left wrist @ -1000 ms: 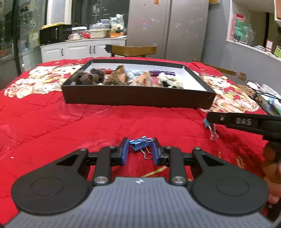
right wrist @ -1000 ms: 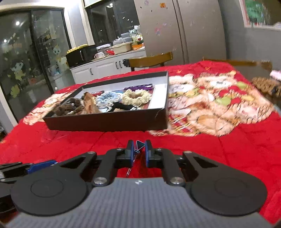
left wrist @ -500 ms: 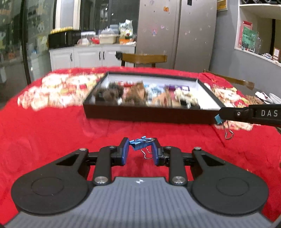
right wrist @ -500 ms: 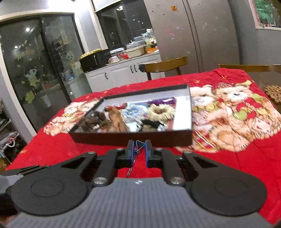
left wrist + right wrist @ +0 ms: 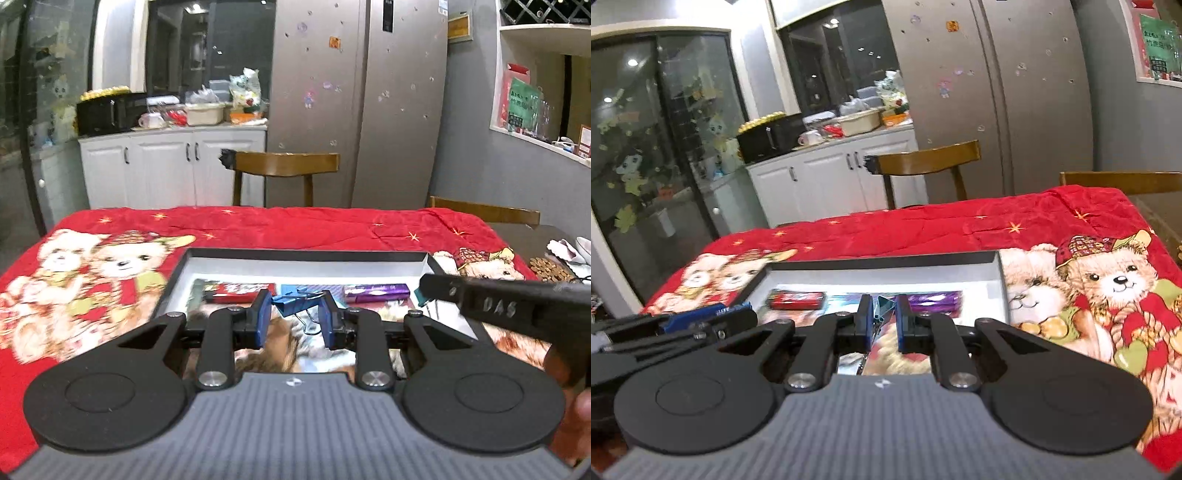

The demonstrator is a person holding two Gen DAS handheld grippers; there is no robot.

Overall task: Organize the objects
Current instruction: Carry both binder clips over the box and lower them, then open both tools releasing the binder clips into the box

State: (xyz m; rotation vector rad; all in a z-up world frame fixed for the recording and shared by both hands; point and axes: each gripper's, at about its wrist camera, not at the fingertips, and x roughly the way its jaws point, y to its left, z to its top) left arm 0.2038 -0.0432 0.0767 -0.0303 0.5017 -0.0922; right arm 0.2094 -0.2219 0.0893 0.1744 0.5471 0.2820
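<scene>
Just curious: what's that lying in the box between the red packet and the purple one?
A blue packet lies between the red packet and the purple packet, partly hidden by the clip; left wrist view.

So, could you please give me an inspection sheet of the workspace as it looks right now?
Surface: table under a red bear-print blanket.
Job's things: black tray with white lining, holding a red pack, a purple pack and blurred items nearer the camera.
Clutter: white cloth and a brown mat at the table's right edge.
Grippers: left gripper shut on a blue clip; right gripper shut on a teal clip; both over the tray.
Cables: nothing seen.
Surroundings: wooden chair, fridge, white cabinets with a crowded counter.
</scene>
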